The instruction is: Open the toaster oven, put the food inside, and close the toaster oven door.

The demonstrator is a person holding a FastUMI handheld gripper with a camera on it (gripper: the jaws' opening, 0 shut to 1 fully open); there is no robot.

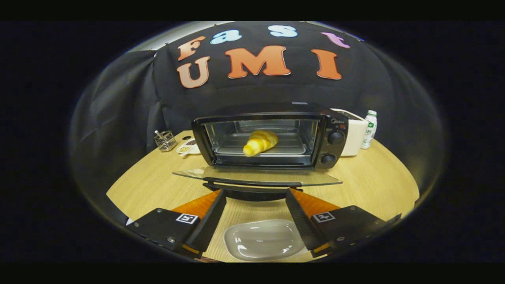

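Sitting inside the open toaster oven (272, 138), a croissant (260, 142); tongs (255, 196) apart, empty.

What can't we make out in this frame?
- Gripper view: labels by the toaster oven knobs, too small.
- White appliance: largely hidden behind the oven.
- Wire basket contents: too small.
- Small dish left of the oven: partly hidden by it.
- Open tool: finger bases cut off by the edge.
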